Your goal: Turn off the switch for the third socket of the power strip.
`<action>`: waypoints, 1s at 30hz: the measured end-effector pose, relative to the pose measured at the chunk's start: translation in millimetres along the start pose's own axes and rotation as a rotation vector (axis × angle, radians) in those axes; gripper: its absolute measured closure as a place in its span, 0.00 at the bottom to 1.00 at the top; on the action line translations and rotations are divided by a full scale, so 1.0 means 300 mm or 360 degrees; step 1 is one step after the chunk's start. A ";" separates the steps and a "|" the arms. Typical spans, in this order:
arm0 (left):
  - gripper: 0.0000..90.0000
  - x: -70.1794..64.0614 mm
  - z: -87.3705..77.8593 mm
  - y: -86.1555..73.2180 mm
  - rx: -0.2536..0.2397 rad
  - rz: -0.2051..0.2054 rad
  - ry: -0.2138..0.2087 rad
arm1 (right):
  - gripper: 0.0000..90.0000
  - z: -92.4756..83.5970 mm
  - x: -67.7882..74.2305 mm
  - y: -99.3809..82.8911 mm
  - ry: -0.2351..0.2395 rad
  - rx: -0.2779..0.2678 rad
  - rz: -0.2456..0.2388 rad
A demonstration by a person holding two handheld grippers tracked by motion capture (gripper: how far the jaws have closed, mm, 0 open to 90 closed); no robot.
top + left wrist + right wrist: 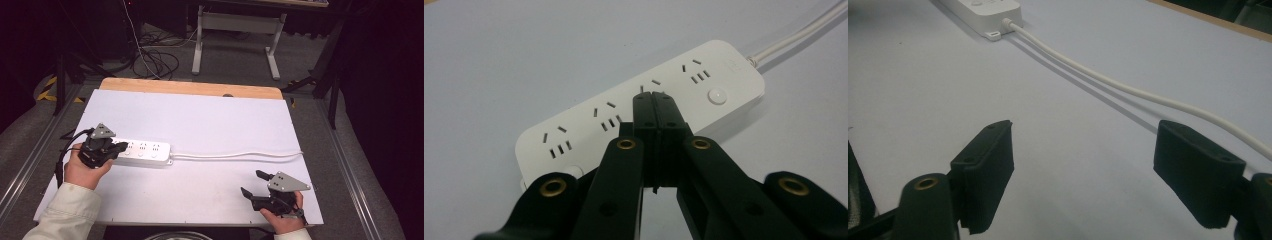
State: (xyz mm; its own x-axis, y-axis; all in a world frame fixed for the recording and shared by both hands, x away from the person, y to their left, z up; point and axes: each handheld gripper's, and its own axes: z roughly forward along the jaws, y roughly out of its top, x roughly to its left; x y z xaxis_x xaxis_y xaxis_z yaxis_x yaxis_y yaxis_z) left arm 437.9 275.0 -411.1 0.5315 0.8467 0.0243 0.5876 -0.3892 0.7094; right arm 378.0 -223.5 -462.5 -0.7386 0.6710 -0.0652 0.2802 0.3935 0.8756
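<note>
A white power strip point(144, 152) with several sockets lies on the left half of the white table. Its white cable point(240, 155) runs right to the table's edge. My left gripper point(122, 146) hovers over the strip's left end, jaws shut with nothing between them. In the left gripper view the closed tips point(654, 96) sit over the strip point(704, 85) near its middle sockets, left of a round button point(717, 95). My right gripper point(252, 183) rests near the front right edge, open and empty. In the right gripper view the cable point(1128, 90) crosses beyond its spread pads point(985, 165).
The white table top point(210, 120) has a wooden strip point(190, 88) along its far edge. Beyond it stand a desk frame point(235, 30) and loose cables point(155, 60) on the grey floor. Metal rails run along both sides of the table.
</note>
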 end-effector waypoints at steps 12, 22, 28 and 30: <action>0.54 -0.011 -0.064 0.009 -0.0190 0.0000 -0.0143 | 0.27 -0.002 -0.003 -0.002 -0.0005 -0.0004 0.0006; 0.29 -0.027 -0.130 -0.011 -0.0348 0.0007 -0.0294 | 0.27 -0.003 -0.003 -0.002 -0.0001 -0.0009 0.0005; 0.18 -0.052 -0.167 -0.045 -0.0445 0.0089 -0.0333 | 0.27 -0.004 -0.002 -0.001 0.0000 -0.0008 0.0001; 0.17 -0.058 -0.176 -0.062 -0.0475 0.0109 -0.0333 | 0.27 -0.005 -0.002 -0.001 -0.0001 -0.0008 -0.0001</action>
State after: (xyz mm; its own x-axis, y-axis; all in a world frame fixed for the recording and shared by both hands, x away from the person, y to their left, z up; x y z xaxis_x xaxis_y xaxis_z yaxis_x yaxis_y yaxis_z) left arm 385.6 286.7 -387.5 0.6945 0.7181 -0.0439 0.3589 -0.2929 0.8862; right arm 377.4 -224.8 -462.1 -0.7386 0.6709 -0.0662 0.2765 0.3910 0.8779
